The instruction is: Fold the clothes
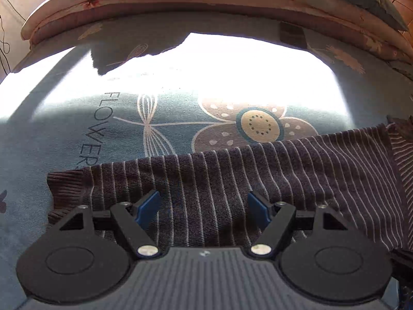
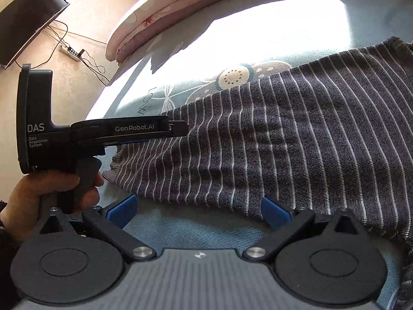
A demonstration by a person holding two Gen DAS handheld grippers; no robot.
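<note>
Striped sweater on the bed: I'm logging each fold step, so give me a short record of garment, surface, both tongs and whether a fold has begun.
garment: dark striped sweater, spread mostly flat, ribbed cuff at one end
surface: blue floral bedsheet, partly in bright sunlight
left tongs: open, over the sweater, no cloth pinched
right tongs: open, at the sweater's near edge, nothing held
hand: grips the left tongs' handle
fold: none clearly begun

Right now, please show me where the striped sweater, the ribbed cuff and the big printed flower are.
striped sweater (image 2: 271, 142): right wrist view, middle of the cloth.
ribbed cuff (image 1: 64, 183): left wrist view, ribbed end.
printed flower (image 1: 259, 124): left wrist view, its round centre.
</note>
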